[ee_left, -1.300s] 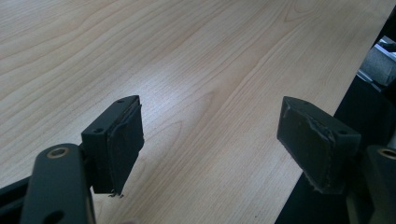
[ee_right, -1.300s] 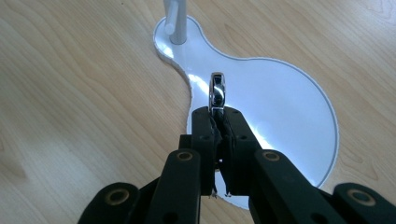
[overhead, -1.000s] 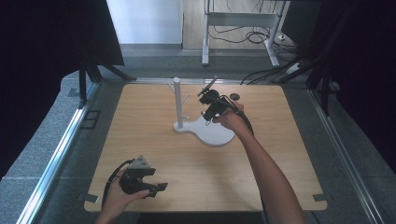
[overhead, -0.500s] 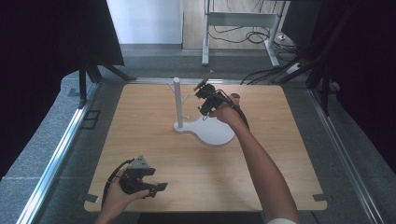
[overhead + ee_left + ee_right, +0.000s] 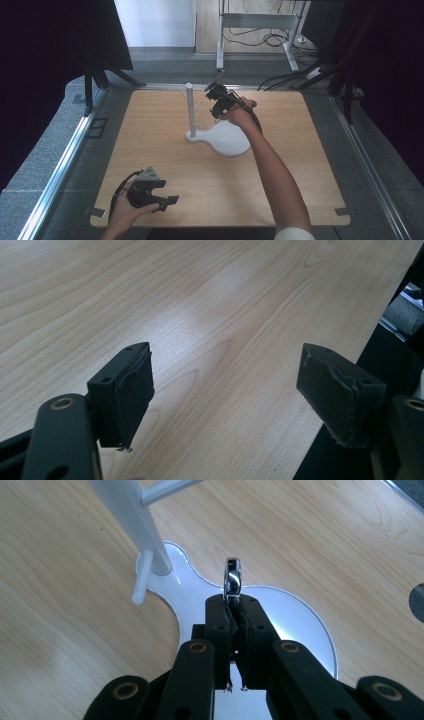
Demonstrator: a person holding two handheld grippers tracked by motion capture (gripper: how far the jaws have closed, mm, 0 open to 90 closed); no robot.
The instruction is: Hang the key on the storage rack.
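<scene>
At the near edge of a pale wooden table (image 5: 165,135), a person's left hand (image 5: 120,215) holds the left gripper (image 5: 167,199) low over the boards, its jaws spread wide with bare wood grain between them; in the left gripper view the two black pads (image 5: 135,390) stand well apart and grasp nothing.

Farther in, near the table's middle, lies a white stand (image 5: 230,142) with a flat, rounded base, from whose narrower left end an upright post (image 5: 190,107) rises. Short pegs (image 5: 141,577) stick out from the post.

Beyond the base, the person's right arm (image 5: 272,170) reaches forward across the table, and the right hand (image 5: 239,116) holds the right gripper (image 5: 216,92) up in the air just right of the post's top. In the right gripper view its jaws are clenched on a small shiny metal ring (image 5: 233,578), gripped edge-on by its lower part, the ring raised over the white base and apart from the pegs.

Past the table's far edge, cables (image 5: 260,35) lie on the floor by a metal frame (image 5: 260,20).
</scene>
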